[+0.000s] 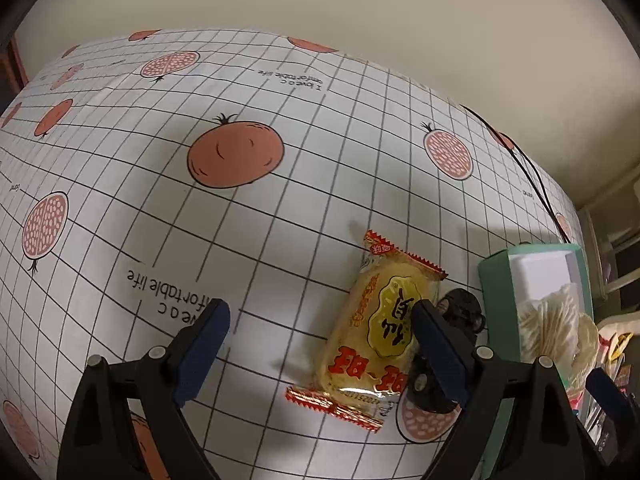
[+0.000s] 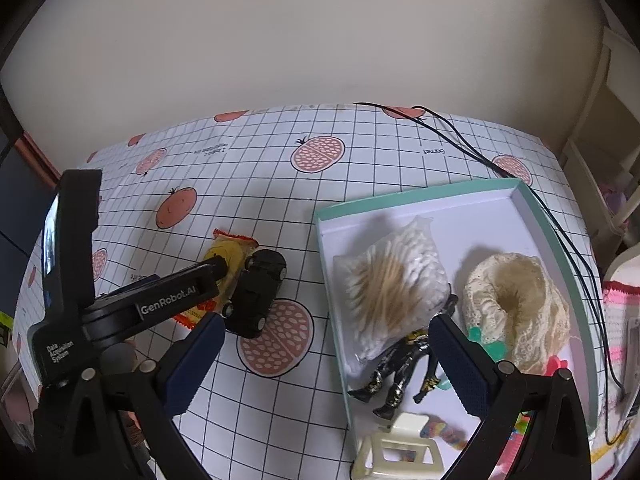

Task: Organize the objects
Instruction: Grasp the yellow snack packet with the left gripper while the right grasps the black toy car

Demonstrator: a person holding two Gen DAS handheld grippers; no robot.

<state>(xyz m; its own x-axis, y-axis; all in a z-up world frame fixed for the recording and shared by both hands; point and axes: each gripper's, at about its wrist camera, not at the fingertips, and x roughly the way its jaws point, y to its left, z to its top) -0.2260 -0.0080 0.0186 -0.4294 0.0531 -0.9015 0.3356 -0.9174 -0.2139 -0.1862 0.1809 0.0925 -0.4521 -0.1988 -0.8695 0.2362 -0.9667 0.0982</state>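
Where the grid-patterned tablecloth (image 1: pixel 168 208) printed with pomegranates covers the table, the left gripper (image 1: pixel 320 328) hangs low at the left with its blue-padded jaws spread wide and nothing between them; its right finger (image 1: pixel 440 344) overlaps the yellow snack packet (image 1: pixel 372 332), which lies flat on the cloth with red crimped ends. Touching the packet's right side lies a black toy car (image 2: pixel 256 292), partly over a printed pomegranate half. Right of the car, apart from it, stands a shallow box with a teal rim (image 2: pixel 400 196) and white floor. Inside, from left to right, lie a clear bag of cotton swabs (image 2: pixel 392 280), a black-and-gold action figure (image 2: pixel 396 372) partly under the bag's near end, and a cream lace ring (image 2: pixel 516 300). The right gripper (image 2: pixel 324 364) hovers above the box's near left corner, its jaws likewise wide and empty. A cream hair claw (image 2: pixel 400 448) rests at the box's near edge. A black cable (image 2: pixel 560 224) trails along the box's right side.
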